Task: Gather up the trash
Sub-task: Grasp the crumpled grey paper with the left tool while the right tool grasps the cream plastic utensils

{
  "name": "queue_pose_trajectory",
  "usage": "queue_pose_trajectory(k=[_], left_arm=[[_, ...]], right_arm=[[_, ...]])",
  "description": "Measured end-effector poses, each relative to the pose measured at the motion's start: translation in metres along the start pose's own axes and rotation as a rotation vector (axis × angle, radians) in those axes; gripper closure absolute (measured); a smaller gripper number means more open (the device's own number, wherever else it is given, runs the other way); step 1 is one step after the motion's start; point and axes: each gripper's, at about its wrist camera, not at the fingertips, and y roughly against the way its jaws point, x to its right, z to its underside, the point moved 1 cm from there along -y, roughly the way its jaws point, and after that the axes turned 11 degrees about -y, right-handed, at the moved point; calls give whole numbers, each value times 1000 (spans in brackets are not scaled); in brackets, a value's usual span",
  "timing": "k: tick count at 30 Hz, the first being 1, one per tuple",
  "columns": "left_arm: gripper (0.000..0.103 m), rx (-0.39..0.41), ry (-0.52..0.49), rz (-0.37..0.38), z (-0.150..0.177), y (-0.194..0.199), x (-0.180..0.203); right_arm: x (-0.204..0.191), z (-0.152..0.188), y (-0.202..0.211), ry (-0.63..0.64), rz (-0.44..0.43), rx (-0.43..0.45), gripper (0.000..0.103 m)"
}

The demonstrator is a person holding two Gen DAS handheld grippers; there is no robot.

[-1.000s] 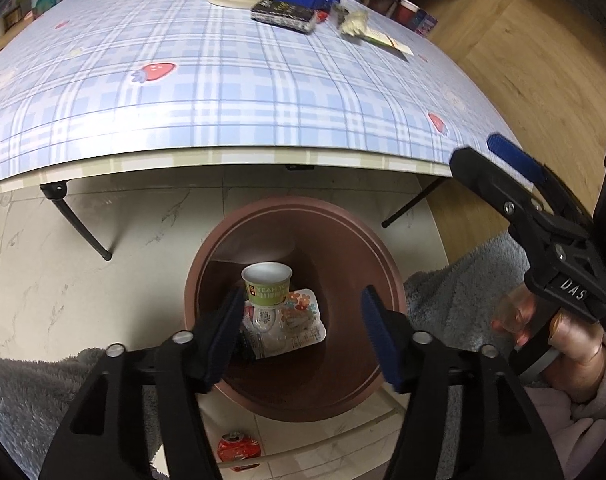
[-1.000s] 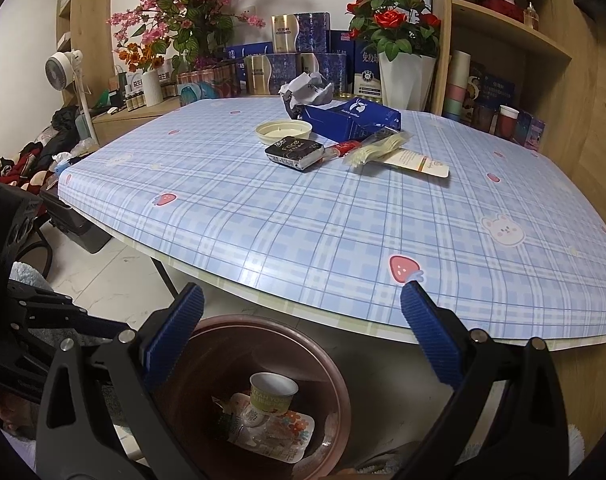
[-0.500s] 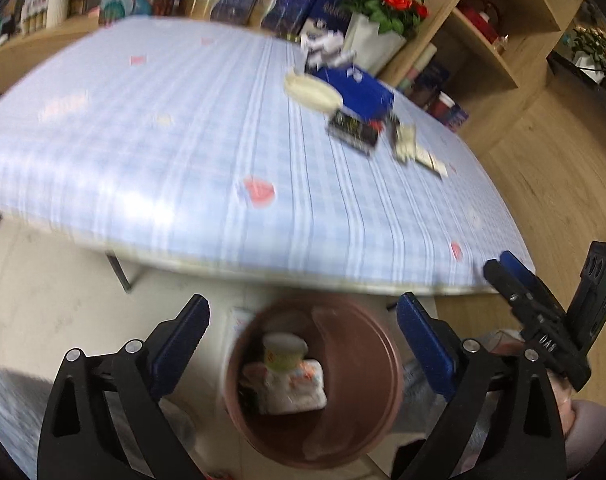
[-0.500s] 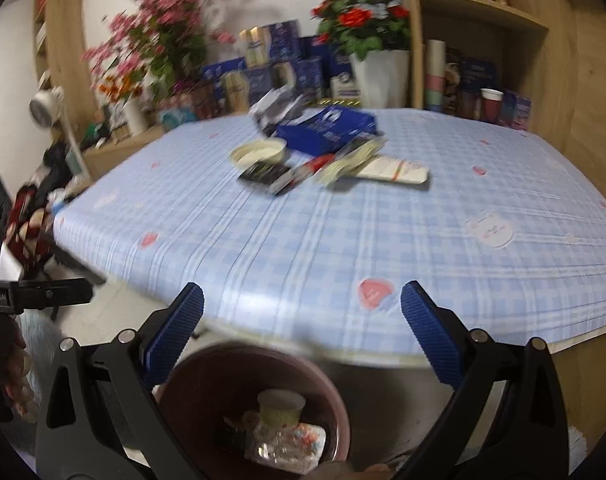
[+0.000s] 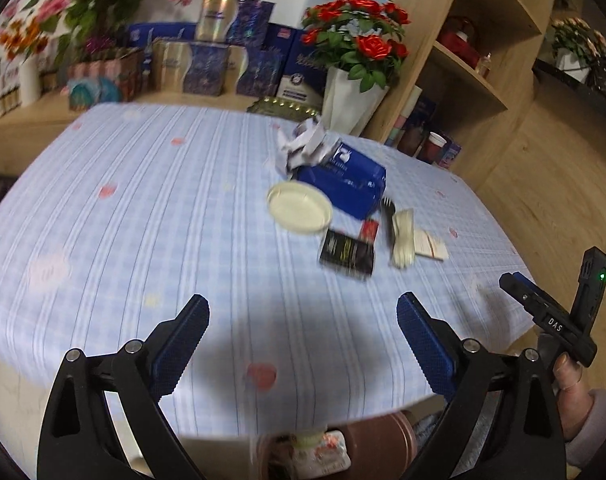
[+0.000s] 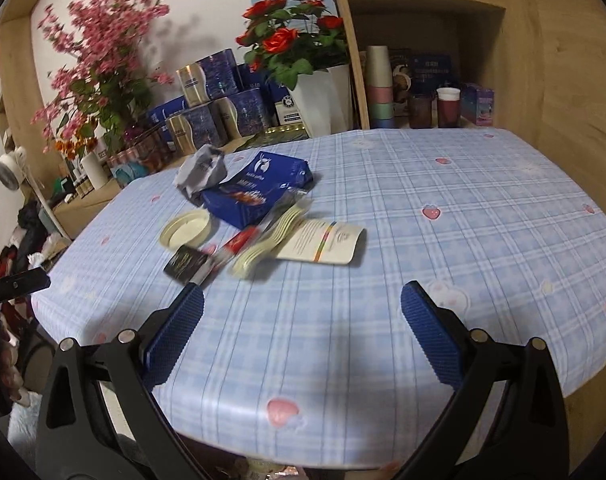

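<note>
Trash still waits in a loose cluster on the blue plaid oilcloth table, all of it beyond my two empty claws. A second ago my left claw hung over the brown round plastic bin, its jaws just opening with nothing left between them; now both claws have lifted to face the tabletop, and the bin shows only as a rim under the table's near edge, a cup and wrapper already inside. I read that as one drop finished and the next pick about to start. My right claw stands wide as well, holding nothing. Around the glossy dark-blue carton lie a crumpled grey-white paper wad behind it, a shallow cream plastic lid to its left, a small black printed packet nearer me, pale plastic cutlery and a flat cream paper pouch.
</note>
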Motion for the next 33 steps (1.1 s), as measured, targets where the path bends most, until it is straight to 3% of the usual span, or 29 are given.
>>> queue_pose_trajectory(k=[7,15,23,24,25,30,32,33], left_arm=[[10,-4,-38,0,-58,-56,-7],[10,-46,-19,-36,-130,-155,-21],[11,-79,-8,-89,-154,-208,-33],[21,-75,-2,-85,-155,-210,-34],[43,-82,4,-80,-155,-213,-35],[66,-82,-54,-91,-150,-204,-29],[68,-53,-72,-101,-148,-192,-28],[69,-39,-72,-102,-147,-185,-28]], right_arm=[[10,-22,-33,16,96,-18,6],[20,-32,-66,-29,80,-82,6],[24,-35,-82,-35,71,-122,6],[24,-35,-84,-34,68,-128,6],[23,-35,-85,-31,63,-133,6],[9,-38,-92,4,21,-144,7],[2,-39,-97,10,1,-154,20],[-2,-40,-101,16,-3,-165,22]])
